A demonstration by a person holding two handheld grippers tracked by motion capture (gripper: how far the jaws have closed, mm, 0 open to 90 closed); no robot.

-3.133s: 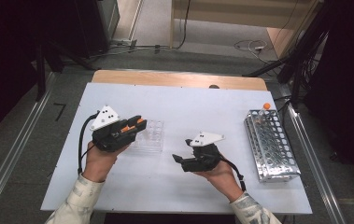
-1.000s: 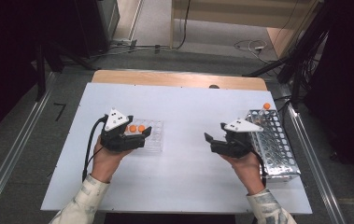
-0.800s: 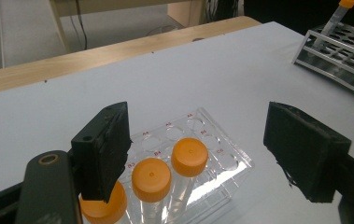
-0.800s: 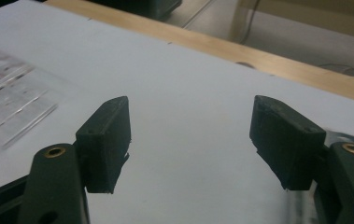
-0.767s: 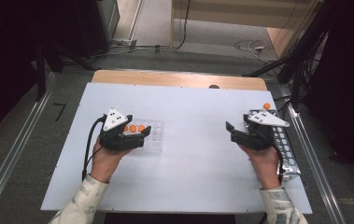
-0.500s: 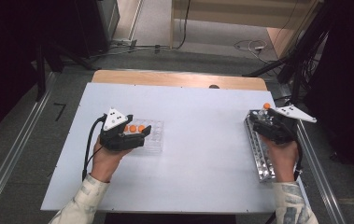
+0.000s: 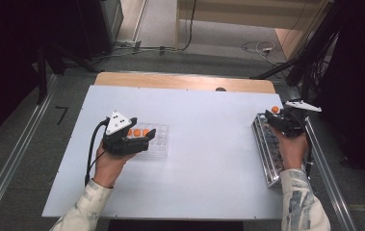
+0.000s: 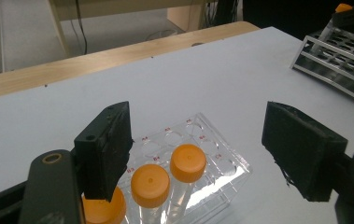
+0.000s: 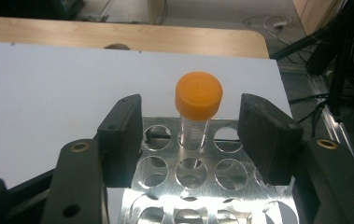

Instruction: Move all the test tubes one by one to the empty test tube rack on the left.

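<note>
I see an orange-capped clear tube standing upright in a far-row hole of the metal rack at the frame's right; three more capped tubes stand in the clear tray left of centre

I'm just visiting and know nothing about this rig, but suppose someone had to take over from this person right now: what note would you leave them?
Left gripper: open, hovering over the clear tray at the left of the table; nothing held.
Right gripper: open, jaws on either side of the one capped tube standing in the far row of the metal rack, not touching it.
Tray: three orange-capped tubes stand at one end; the other wells look empty.
Done, judging by the layout: three tubes in the tray.
Left, probably: close on the rack tube, lift it and carry it to the tray.
</note>
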